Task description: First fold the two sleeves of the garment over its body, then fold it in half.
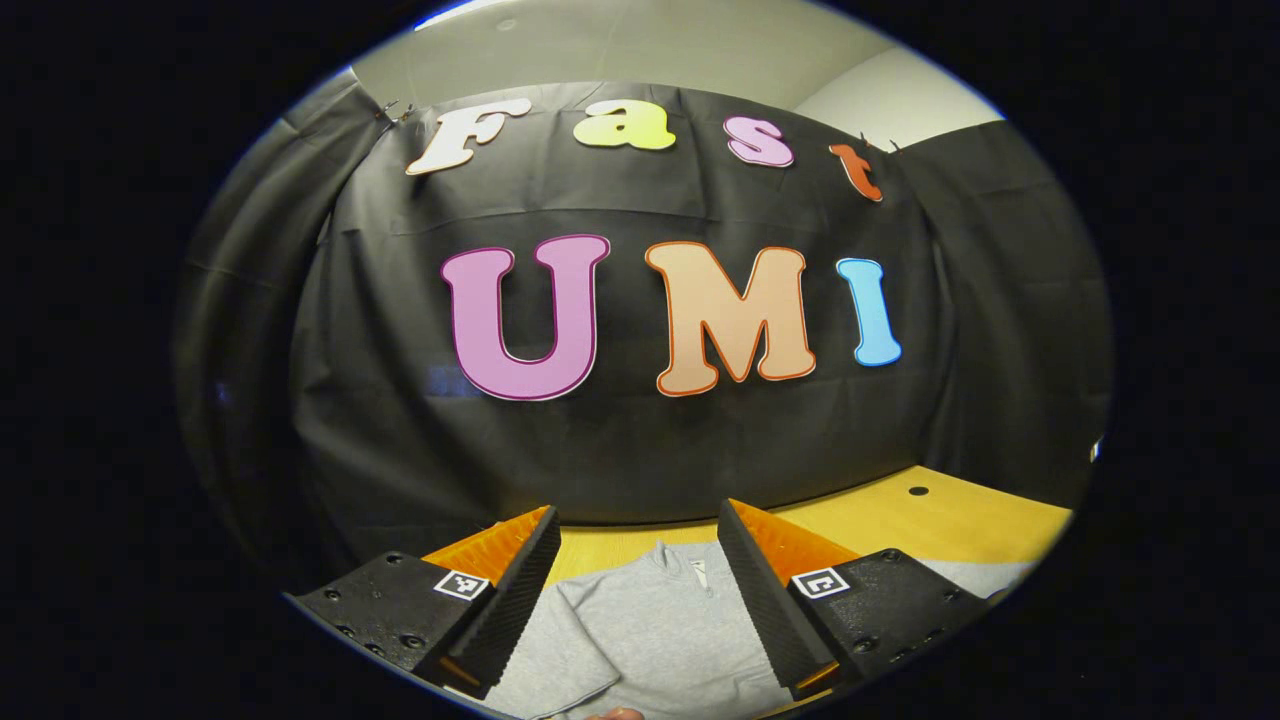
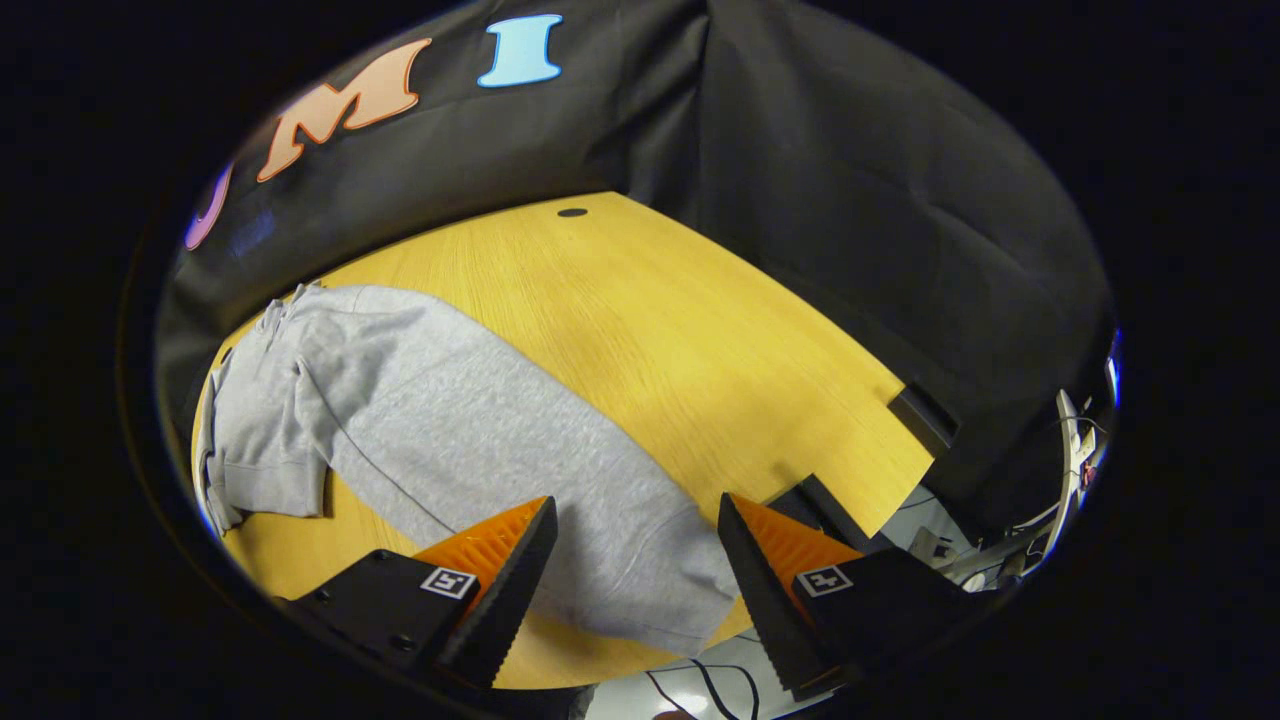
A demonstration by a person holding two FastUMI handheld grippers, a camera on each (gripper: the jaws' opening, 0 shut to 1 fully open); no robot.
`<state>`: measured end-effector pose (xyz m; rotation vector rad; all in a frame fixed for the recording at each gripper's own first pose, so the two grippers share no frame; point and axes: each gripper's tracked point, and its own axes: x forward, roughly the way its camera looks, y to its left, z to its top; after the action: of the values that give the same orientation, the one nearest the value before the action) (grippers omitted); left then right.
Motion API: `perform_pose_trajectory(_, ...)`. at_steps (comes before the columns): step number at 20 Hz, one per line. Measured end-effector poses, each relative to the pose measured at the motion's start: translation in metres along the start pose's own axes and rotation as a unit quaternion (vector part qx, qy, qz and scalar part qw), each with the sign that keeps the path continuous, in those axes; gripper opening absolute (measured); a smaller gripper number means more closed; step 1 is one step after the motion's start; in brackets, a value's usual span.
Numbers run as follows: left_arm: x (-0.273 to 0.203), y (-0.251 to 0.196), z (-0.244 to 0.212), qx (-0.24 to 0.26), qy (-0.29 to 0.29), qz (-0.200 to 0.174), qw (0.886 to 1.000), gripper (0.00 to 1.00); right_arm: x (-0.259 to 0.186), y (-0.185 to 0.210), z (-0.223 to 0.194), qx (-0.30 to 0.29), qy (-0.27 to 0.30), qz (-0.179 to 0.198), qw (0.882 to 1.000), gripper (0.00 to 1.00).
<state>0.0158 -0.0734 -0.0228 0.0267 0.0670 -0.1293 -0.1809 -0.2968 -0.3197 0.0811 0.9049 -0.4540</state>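
Grey fleece sweatshirt [image 2: 450, 440] looks soft and floppy on the desk [image 2: 700, 330]; we'd pinch a cuff [image 2: 265, 485], lower left. Both grippers' fingers wide, empty.

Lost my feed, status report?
Left gripper and right gripper open, empty. Grey garment on wooden table, sleeves not folded. Nothing in the way.

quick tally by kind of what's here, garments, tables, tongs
garments: 1, a grey sweatshirt lying on the table
tables: 1, a yellow wooden table
tongs: 2, the left tongs open above the sweatshirt's collar, the right tongs open over its lower edge
total: 4
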Motion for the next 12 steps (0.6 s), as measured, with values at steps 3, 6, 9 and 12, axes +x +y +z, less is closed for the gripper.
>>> perform_pose_trajectory(3, 0.001, 0.001, -0.001, 0.001, 0.001, 0.000, 1.000, 0.93, 0.001, 0.006, -0.016, 0.003, 0.036, 0.011, 0.999, 1.00)
perform_pose_trajectory(6, 0.002, 0.002, -0.002, 0.002, 0.002, -0.001, 1.000, 0.93, 0.003, 0.010, -0.014, 0.003, 0.032, 0.016, 0.999, 0.96)
perform_pose_trajectory(9, 0.005, 0.003, -0.002, 0.003, 0.003, -0.002, 1.000, 0.94, 0.003, 0.021, -0.013, 0.000, 0.036, 0.028, 0.999, 0.61)
perform_pose_trajectory(12, 0.006, 0.002, 0.000, 0.001, 0.000, -0.005, 1.000, 0.93, 0.002, 0.023, -0.010, 0.018, 0.048, 0.026, 0.998, 0.17)
